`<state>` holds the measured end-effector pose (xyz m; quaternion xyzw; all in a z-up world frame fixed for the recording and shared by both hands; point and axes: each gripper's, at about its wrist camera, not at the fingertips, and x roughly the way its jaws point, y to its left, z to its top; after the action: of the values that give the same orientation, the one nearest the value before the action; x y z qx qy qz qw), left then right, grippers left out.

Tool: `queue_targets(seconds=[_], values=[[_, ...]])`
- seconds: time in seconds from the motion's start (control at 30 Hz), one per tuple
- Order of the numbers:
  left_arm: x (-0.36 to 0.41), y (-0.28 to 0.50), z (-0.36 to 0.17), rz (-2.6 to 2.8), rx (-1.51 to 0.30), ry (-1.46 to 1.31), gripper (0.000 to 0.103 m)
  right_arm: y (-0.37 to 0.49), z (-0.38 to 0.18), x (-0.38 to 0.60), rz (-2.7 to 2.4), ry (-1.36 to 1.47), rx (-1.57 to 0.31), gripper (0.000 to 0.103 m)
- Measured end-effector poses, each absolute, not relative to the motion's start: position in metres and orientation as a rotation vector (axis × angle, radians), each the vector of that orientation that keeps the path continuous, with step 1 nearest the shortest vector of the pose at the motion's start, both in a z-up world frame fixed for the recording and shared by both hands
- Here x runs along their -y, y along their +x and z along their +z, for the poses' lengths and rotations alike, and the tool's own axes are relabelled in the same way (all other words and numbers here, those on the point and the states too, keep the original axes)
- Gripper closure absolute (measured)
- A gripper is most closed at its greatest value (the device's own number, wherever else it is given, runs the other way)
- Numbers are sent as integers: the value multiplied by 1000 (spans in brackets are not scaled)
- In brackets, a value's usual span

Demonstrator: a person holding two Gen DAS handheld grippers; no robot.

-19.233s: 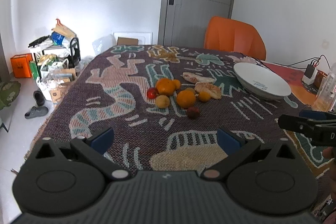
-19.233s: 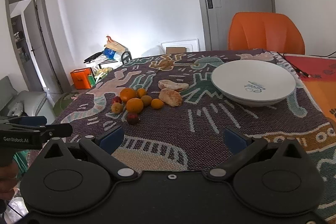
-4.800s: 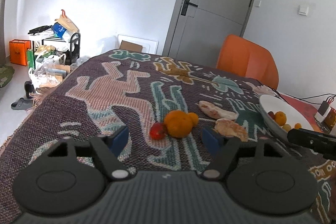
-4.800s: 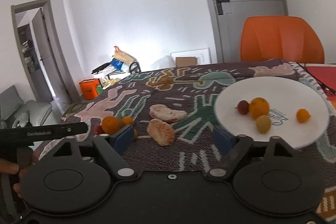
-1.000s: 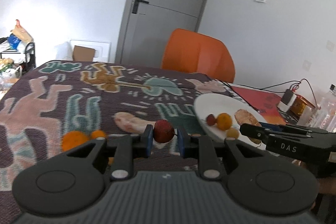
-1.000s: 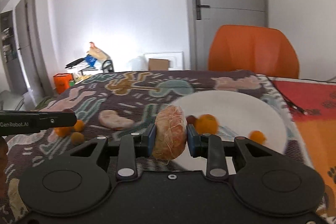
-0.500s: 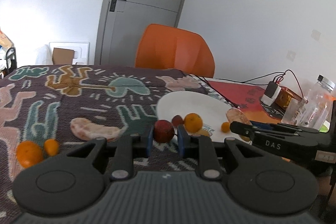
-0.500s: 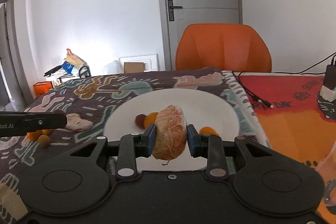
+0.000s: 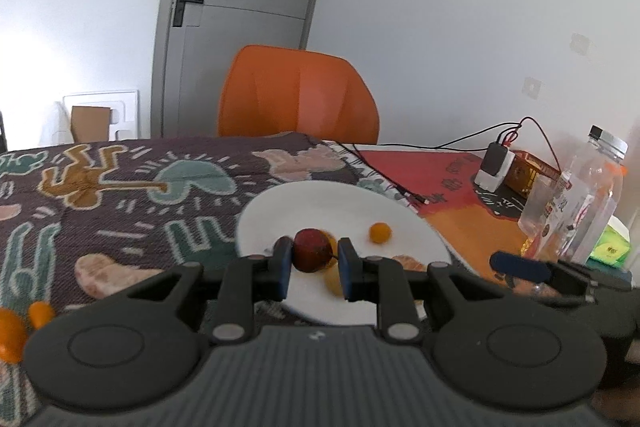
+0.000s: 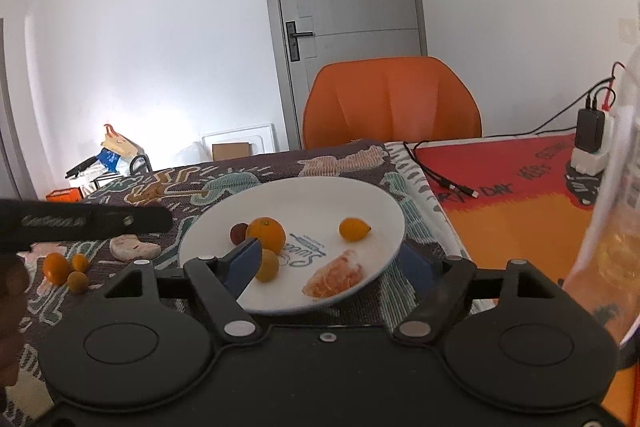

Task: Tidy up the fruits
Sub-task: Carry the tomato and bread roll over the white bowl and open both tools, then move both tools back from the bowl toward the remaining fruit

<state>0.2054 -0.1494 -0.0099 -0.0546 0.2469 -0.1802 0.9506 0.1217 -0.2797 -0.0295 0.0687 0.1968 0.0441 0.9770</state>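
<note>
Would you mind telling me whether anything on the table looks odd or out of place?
Yes: a peeled citrus piece lies bare on the white plate among whole fruit, and another peeled piece sits directly on the patterned tablecloth beside three small orange fruits not yet plated.

The plate is white with a small dark blue print in its middle. On it lie an orange fruit, a dark red one, two yellow ones and a peeled pale orange piece. The cloth is dark brown with teal, peach and ochre figures. The chair is orange.
</note>
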Motion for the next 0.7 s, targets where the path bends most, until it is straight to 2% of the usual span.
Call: queue_targets(seconds=[0.23, 0.47, 0.63, 0.7], values=[[160, 207, -2, -376, -483, -96, 75, 116, -32, 284, 82, 156, -400, 24], [137, 196, -4, -327, -508, -99, 70, 116, -34, 277, 91, 168, -406, 23], [109, 183, -5, -261, -502, -112, 47, 115, -32, 265, 99, 157, -404, 17], [97, 178, -4, -240, -502, -124, 45, 115, -31, 260, 98, 149, -402, 14]])
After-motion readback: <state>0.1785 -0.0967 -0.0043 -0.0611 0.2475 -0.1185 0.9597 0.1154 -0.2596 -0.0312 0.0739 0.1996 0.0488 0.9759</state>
